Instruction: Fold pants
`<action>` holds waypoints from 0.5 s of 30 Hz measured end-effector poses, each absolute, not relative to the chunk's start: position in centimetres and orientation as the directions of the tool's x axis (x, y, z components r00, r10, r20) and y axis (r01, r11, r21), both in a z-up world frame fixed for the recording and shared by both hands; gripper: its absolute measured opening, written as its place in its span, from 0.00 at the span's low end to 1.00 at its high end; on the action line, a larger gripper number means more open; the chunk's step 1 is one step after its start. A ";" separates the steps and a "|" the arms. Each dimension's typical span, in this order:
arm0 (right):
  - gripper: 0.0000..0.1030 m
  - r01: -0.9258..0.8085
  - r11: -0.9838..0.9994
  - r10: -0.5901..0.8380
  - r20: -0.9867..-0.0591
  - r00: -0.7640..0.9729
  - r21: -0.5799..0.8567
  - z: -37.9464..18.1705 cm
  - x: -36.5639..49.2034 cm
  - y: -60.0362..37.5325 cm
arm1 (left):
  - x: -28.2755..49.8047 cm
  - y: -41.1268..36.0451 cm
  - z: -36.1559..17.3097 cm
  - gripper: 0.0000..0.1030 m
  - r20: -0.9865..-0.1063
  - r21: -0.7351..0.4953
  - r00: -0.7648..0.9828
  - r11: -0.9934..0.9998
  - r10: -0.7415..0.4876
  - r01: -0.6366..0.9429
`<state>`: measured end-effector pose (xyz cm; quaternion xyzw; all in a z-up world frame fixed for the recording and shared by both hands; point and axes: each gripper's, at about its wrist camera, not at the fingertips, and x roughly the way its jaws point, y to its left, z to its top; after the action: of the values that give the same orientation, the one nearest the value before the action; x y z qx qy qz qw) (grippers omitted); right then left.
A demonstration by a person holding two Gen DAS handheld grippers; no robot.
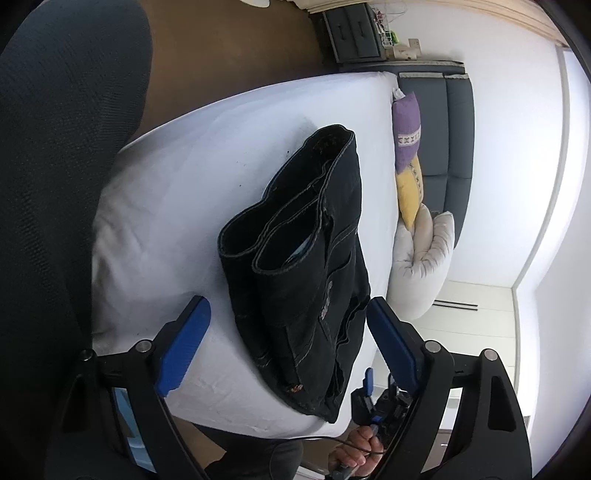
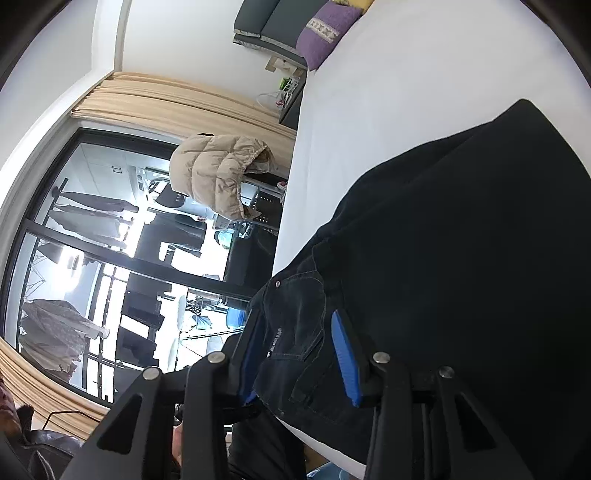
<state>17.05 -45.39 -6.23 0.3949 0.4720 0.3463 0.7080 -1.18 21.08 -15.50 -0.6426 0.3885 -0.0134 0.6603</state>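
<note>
The bed (image 1: 177,192), covered by a white sheet, is the largest surface in the left wrist view and carries the pants (image 1: 303,266) near its 5 o'clock edge. The pants are dark denim, folded into a compact stack; the long axis runs from about 12 o'clock, where the far folded end lies, to 6 o'clock, where the near end reaches the mattress edge, and two hem openings face roughly 9 o'clock. A dark mesh chair back (image 1: 55,166) fills the frame from 8 to 11 o'clock. A grey headboard (image 1: 454,129) stands at 2 o'clock, with a purple pillow (image 1: 406,122), a yellow pillow (image 1: 410,192) and a white cushion (image 1: 421,258) lined along it. A grey drawer unit (image 1: 354,33) is at 12 o'clock. The left gripper (image 1: 288,343) is spread wide, released; its blue pads (image 1: 184,350) flank the near end of the stack without pressing it, and whether they touch the cloth cannot be told. In the right wrist view the right gripper (image 2: 295,354) is partly closed around a pocket section of the pants (image 2: 461,258) at the mattress edge, both blue pads (image 2: 345,354) lying against the denim, grasping it. A beige puffer jacket (image 2: 218,173) hangs at 10 o'clock before a dark-framed glass door (image 2: 92,258).
</note>
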 end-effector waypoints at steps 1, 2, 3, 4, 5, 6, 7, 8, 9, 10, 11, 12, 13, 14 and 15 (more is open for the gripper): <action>0.38 -0.117 0.448 0.864 -0.396 0.312 0.886 -6.3 17.1 -45.3 | -1.0 21.1 -15.6 0.83 -0.490 -0.861 0.703 0.160 -0.515 -0.483; 0.37 -0.118 0.448 0.865 -0.396 0.307 0.887 -6.4 17.1 -45.1 | -0.7 21.1 -15.6 0.82 -0.482 -0.865 0.709 0.152 -0.515 -0.478; 0.37 -0.119 0.446 0.867 -0.395 0.304 0.887 -6.4 17.1 -45.0 | -0.5 21.1 -15.5 0.77 -0.477 -0.869 0.711 0.155 -0.516 -0.470; 0.37 -0.121 0.446 0.868 -0.395 0.301 0.887 -6.4 17.1 -44.9 | -0.2 21.1 -15.4 0.73 -0.470 -0.873 0.714 0.156 -0.520 -0.461; 0.36 -0.124 0.444 0.870 -0.393 0.298 0.887 -6.4 17.1 -44.8 | 0.1 21.1 -15.5 0.67 -0.468 -0.874 0.712 0.153 -0.523 -0.462; 0.36 -0.125 0.445 0.870 -0.394 0.297 0.887 -6.3 17.1 -44.8 | 0.2 21.0 -15.6 0.61 -0.467 -0.873 0.711 0.147 -0.526 -0.465; 0.36 -0.126 0.446 0.870 -0.396 0.295 0.886 -6.3 17.2 -44.7 | 0.4 21.0 -15.7 0.57 -0.465 -0.873 0.709 0.142 -0.530 -0.467; 0.36 -0.125 0.452 0.868 -0.403 0.291 0.883 -6.2 17.3 -44.6 | 0.6 21.0 -16.0 0.47 -0.468 -0.869 0.703 0.137 -0.535 -0.475; 0.34 -0.122 0.458 0.865 -0.411 0.288 0.880 -6.3 17.4 -44.5 | 0.8 21.0 -16.4 0.37 -0.470 -0.864 0.698 0.123 -0.540 -0.488; 0.33 -0.117 0.473 0.860 -0.428 0.279 0.873 -6.2 17.6 -44.4 | 1.0 21.0 -16.6 0.32 -0.465 -0.865 0.696 0.111 -0.547 -0.490; 0.30 -0.114 0.489 0.853 -0.447 0.269 0.865 -6.2 17.8 -44.3 | 1.3 20.8 -16.7 0.28 -0.461 -0.865 0.691 0.109 -0.557 -0.490; 0.27 -0.111 0.503 0.846 -0.463 0.263 0.857 -6.2 18.0 -44.2 | 1.6 20.7 -16.6 0.24 -0.460 -0.867 0.684 0.120 -0.566 -0.484; 0.26 -0.106 0.523 0.837 -0.486 0.251 0.846 -6.2 18.3 -44.1 | 2.0 20.6 -16.1 0.23 -0.464 -0.870 0.681 0.145 -0.567 -0.472; 0.24 -0.097 0.548 0.824 -0.517 0.232 0.831 -6.4 18.7 -43.9 | 2.3 20.6 -15.8 0.19 -0.464 -0.872 0.681 0.160 -0.567 -0.462; 0.22 -0.091 0.561 0.817 -0.532 0.223 0.823 -6.4 18.9 -43.8 | 2.5 20.5 -15.3 0.16 -0.462 -0.876 0.682 0.175 -0.567 -0.448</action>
<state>18.94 -43.78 -6.44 0.3399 0.5337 0.3223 0.7041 2.53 20.54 -15.34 -0.6406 0.3961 -0.0450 0.6563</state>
